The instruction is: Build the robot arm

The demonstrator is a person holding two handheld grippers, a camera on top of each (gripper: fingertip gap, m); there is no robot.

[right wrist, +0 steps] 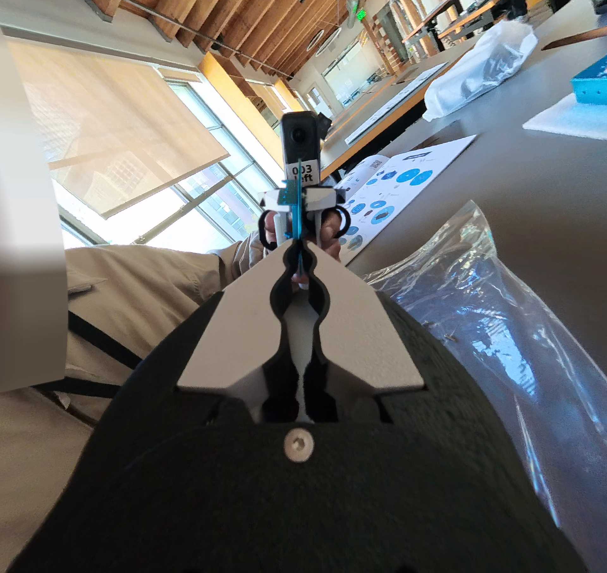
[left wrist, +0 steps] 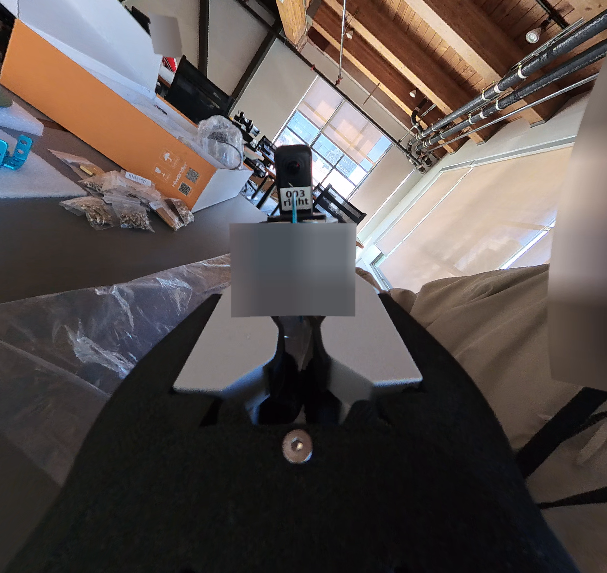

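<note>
My two grippers face each other above a dark table (left wrist: 98, 252). Between them is a thin blue metal plate (right wrist: 298, 222), seen edge-on, with a small flange at its far end. In the right wrist view my right gripper (right wrist: 299, 247) is shut on the near end of the plate. The left gripper (right wrist: 297, 204) stands opposite with its fingers closed on the far end, a hand behind it. In the left wrist view a blurred patch hides my own fingertips. Only the grey fingers (left wrist: 230, 343) and slivers of the blue plate (left wrist: 294, 210) show there.
An orange and white box (left wrist: 98, 104) and several bags of screws (left wrist: 121, 209) lie at the left. A clear plastic bag (right wrist: 492, 311) lies below the grippers. A printed sheet (right wrist: 404, 189), blue parts (right wrist: 591, 87) and a person's beige sleeve (right wrist: 147, 288) are nearby. Only a small space, under 4 cm, lies between the two pairs of fingers.
</note>
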